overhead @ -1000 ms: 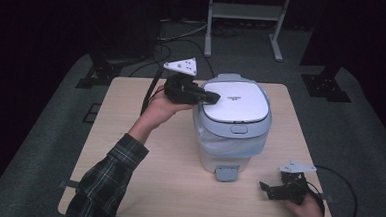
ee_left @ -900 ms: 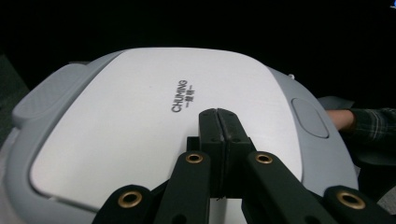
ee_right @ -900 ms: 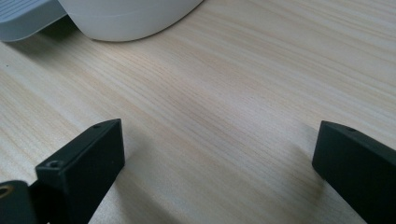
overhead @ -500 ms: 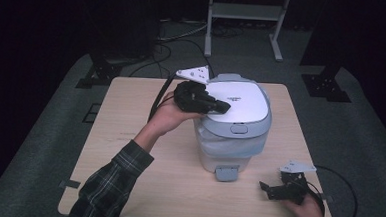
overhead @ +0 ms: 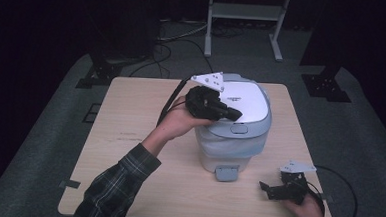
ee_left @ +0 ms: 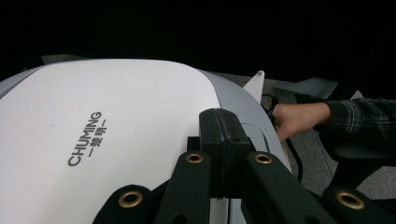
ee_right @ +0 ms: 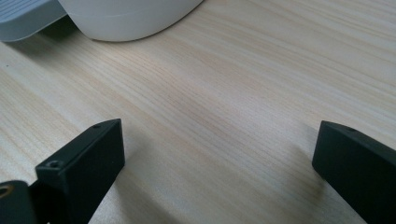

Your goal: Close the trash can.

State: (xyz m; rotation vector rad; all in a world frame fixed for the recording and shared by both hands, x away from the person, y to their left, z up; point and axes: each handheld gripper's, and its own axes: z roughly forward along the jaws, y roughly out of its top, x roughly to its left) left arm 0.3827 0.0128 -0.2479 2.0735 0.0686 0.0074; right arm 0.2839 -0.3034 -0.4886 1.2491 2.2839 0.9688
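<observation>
At the counter's [overhead: 128,150] near right corner the right gripper [overhead: 272,190] rests with jaws spread wide, nothing between them. Farther back, mid-counter, stands the white appliance [overhead: 232,140]; the left gripper [overhead: 235,114], jaws clenched empty, hovers over its lid [overhead: 251,99].

Your high view sits above your side of the table [overhead: 128,150], looking forward and down on the cooker [overhead: 235,120]. Your left gripper view skims close over the cooker's lid [ee_left: 93,130]. Your right gripper view hugs the tabletop [ee_right: 233,93], catching the cooker's base [ee_right: 126,16].
</observation>
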